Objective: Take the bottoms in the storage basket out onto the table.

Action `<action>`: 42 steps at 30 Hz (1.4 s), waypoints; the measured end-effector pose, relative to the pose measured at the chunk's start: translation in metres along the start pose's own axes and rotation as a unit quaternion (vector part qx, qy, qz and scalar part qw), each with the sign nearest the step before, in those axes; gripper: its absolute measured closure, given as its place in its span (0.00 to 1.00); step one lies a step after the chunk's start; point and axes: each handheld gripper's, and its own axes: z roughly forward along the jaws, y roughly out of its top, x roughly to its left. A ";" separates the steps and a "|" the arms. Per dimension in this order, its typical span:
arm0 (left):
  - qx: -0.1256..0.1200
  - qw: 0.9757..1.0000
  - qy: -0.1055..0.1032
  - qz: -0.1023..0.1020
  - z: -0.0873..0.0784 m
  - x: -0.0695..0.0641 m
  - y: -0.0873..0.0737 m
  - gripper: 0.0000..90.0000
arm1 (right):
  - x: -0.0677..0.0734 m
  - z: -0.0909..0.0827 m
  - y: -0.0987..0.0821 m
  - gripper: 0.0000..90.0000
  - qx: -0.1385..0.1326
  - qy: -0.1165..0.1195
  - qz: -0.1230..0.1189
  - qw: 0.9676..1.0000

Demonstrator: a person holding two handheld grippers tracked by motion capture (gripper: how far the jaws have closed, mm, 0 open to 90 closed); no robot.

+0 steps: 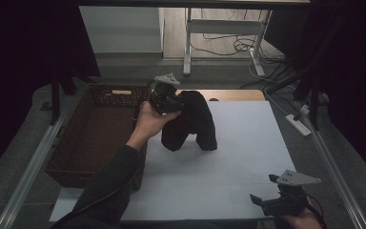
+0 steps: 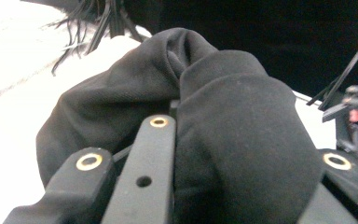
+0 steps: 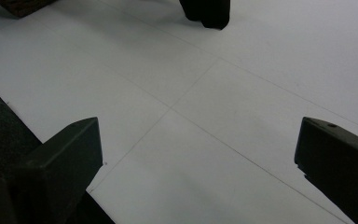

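Note:
A black cloth garment (image 1: 193, 121) hangs above the white table sheet (image 1: 228, 167), its two ends drooping down to the surface. My left gripper (image 1: 171, 102) is shut on its upper edge, held up near the table's back left. In the left gripper view the black fabric (image 2: 223, 140) bulges between and over the jaws. My right gripper (image 1: 267, 200) rests low at the table's front right, open, with nothing between its jaws. In the right gripper view the wide-apart jaws frame bare white sheet (image 3: 200, 140), and an end of the garment (image 3: 207, 11) shows at the top.
A dark woven basket (image 1: 90, 138) stands along the left side of the table, next to the held garment. Metal rails run down both sides. A desk frame and cables (image 1: 238, 43) lie on the floor beyond the table.

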 end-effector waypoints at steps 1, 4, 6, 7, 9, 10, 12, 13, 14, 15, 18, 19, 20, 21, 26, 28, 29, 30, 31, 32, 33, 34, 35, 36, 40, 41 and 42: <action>0.004 1.000 0.003 -0.002 0.003 0.001 -0.003 0.94 | 0.000 0.000 0.000 0.01 0.000 0.000 0.000 1.000; 0.014 1.000 0.008 -0.009 0.012 0.004 -0.011 0.94 | 0.000 0.000 0.000 0.01 0.000 0.000 0.000 1.000; 0.020 1.000 0.012 -0.013 0.016 0.006 -0.016 0.94 | 0.000 0.000 0.000 0.01 0.000 -0.001 0.000 1.000; 0.023 1.000 0.013 -0.015 0.018 0.007 -0.018 0.94 | 0.000 0.000 0.000 0.01 -0.001 0.000 0.000 1.000; 0.030 0.999 0.016 -0.017 0.022 0.007 -0.021 0.94 | 0.000 0.000 0.000 0.01 0.000 0.000 0.000 1.000; 0.036 0.999 0.019 -0.016 0.025 0.007 -0.023 0.94 | 0.000 0.000 0.000 0.01 0.001 -0.001 -0.001 1.000; 0.046 0.999 0.023 -0.013 0.029 0.006 -0.026 0.94 | 0.001 0.000 0.000 0.01 0.001 -0.001 -0.001 1.000; 0.050 0.998 0.023 -0.015 0.032 0.006 -0.028 0.94 | 0.001 0.000 0.000 0.01 0.001 -0.001 -0.002 1.000; 0.054 0.998 0.024 -0.016 0.034 0.006 -0.029 0.94 | 0.001 0.000 0.000 0.01 0.001 -0.002 -0.001 1.000; 0.057 0.998 0.025 -0.017 0.037 0.005 -0.031 0.94 | 0.001 0.000 0.000 0.01 0.001 -0.002 -0.002 1.000; 0.067 0.997 0.025 -0.020 0.044 0.005 -0.035 0.93 | 0.000 0.000 0.000 0.01 0.000 -0.002 -0.002 1.000; 0.071 0.997 0.025 -0.021 0.047 0.005 -0.036 0.93 | 0.001 0.000 0.000 0.01 0.000 -0.002 -0.002 1.000; 0.076 0.997 0.025 -0.022 0.049 0.005 -0.037 0.93 | 0.000 0.000 0.000 0.01 0.000 -0.003 -0.003 1.000; 0.078 0.996 0.026 -0.023 0.051 0.004 -0.039 0.93 | 0.001 0.000 0.000 0.01 0.000 -0.002 -0.002 1.000; 0.098 0.994 0.036 -0.032 0.062 0.002 -0.044 0.93 | 0.000 0.000 0.000 0.01 0.000 -0.002 -0.001 1.000; 0.103 0.993 0.039 -0.035 0.065 0.001 -0.046 0.93 | 0.001 0.000 0.000 0.01 0.000 -0.002 -0.002 1.000; 0.105 0.993 0.038 -0.037 0.067 0.001 -0.048 0.93 | 0.001 0.000 0.000 0.01 0.000 -0.002 -0.003 1.000; 0.106 0.993 0.038 -0.039 0.069 0.000 -0.049 0.93 | 0.001 0.000 0.000 0.01 0.000 -0.003 -0.002 1.000; 0.108 0.993 0.039 -0.041 0.071 0.000 -0.050 0.93 | 0.001 0.000 0.000 0.01 0.000 -0.003 -0.003 1.000; 0.109 0.992 0.041 -0.041 0.073 0.000 -0.052 0.93 | 0.001 0.000 0.000 0.01 0.000 -0.003 -0.003 1.000; 0.111 0.992 0.043 -0.043 0.075 -0.001 -0.053 0.93 | 0.001 0.000 0.000 0.01 0.000 -0.003 -0.003 1.000; 0.114 0.991 0.046 -0.044 0.078 -0.001 -0.055 0.93 | 0.001 0.000 0.000 0.01 0.000 -0.002 -0.003 1.000; 0.118 0.991 0.051 -0.044 0.080 -0.002 -0.056 0.93 | 0.001 0.000 0.000 0.01 0.000 -0.002 -0.003 1.000; 0.123 0.990 0.055 -0.044 0.082 -0.003 -0.058 0.93 | 0.001 0.000 0.000 0.01 0.000 -0.002 -0.003 1.000; 0.129 0.988 0.059 -0.055 0.090 -0.002 -0.067 0.93 | 0.000 0.000 0.000 0.01 0.000 -0.001 -0.003 1.000; 0.130 0.988 0.060 -0.056 0.091 -0.001 -0.070 0.92 | 0.001 0.000 0.000 0.01 0.000 -0.001 -0.003 1.000; 0.130 0.988 0.061 -0.060 0.093 0.000 -0.072 0.92 | 0.001 0.000 0.000 0.01 0.000 -0.001 -0.003 1.000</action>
